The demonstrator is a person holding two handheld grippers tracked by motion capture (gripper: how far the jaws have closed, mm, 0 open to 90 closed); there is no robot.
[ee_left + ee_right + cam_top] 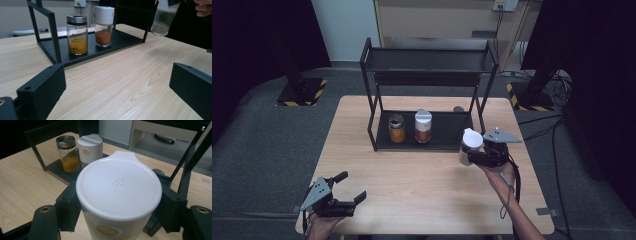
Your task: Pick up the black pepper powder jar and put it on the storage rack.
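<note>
Right hand-held gripper (476, 152) grips white-lidded jar (470, 144) above table (422, 185), left (354, 200) open

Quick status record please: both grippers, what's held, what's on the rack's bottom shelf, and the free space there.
right gripper: shut on the white-lidded jar, held above the table, off the wood
left gripper: open, holds nothing, low over the table's near left corner
rack: black, two tiers, at the table's far side
bottom shelf: metal-lidded jar of yellow powder on the left, white-capped jar of red-brown powder beside it
free space: right half of bottom shelf bare
top shelf: nothing visible on it
</note>
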